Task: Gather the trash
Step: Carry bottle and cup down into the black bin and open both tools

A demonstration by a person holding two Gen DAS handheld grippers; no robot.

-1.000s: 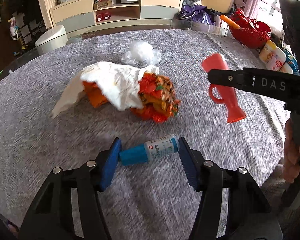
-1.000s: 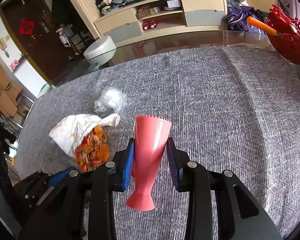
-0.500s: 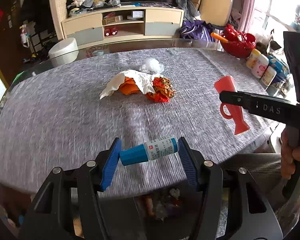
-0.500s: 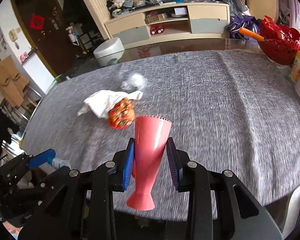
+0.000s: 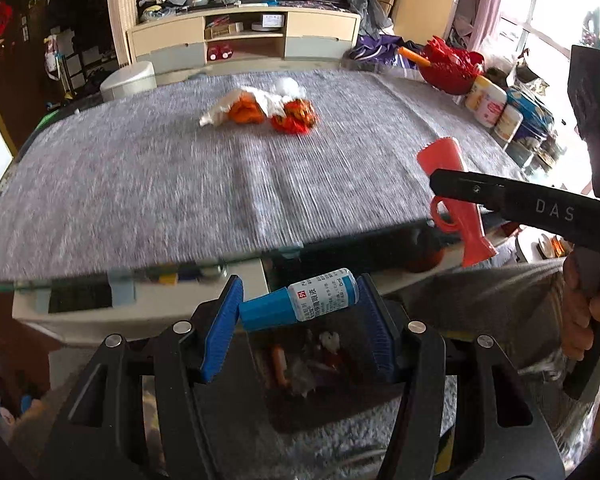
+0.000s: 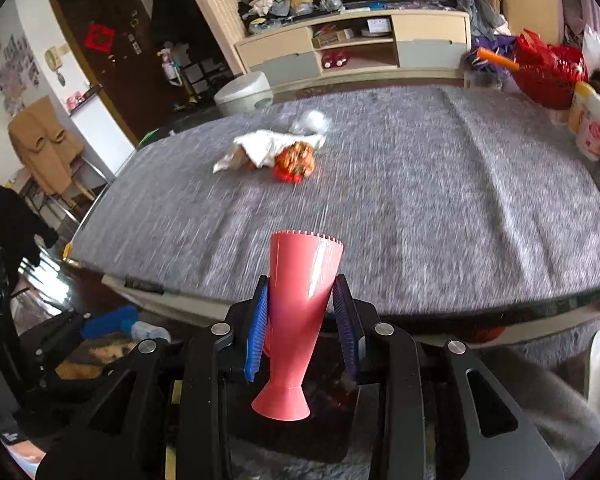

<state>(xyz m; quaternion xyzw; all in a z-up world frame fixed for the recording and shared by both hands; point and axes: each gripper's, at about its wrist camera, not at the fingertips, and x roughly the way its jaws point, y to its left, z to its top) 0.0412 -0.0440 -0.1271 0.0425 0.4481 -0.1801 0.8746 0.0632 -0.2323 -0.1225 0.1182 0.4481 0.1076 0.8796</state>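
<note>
Past table edge, pulled back | left tongs pinch bottle | right tongs pinch cup

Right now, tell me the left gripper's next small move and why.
Probably open the left gripper: its blue pads are shut on the small blue-capped bottle, which hangs past the table edge directly above the dark bin of trash.

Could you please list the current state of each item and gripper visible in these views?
left gripper: shut on the bottle, off the table edge.
blue-capped bottle: held sideways, cap on.
right gripper: shut on the cup.
red cup: held, wide end forward.
tissue and wrappers: lying crumpled on the table.
bin: open below, trash inside.
</note>
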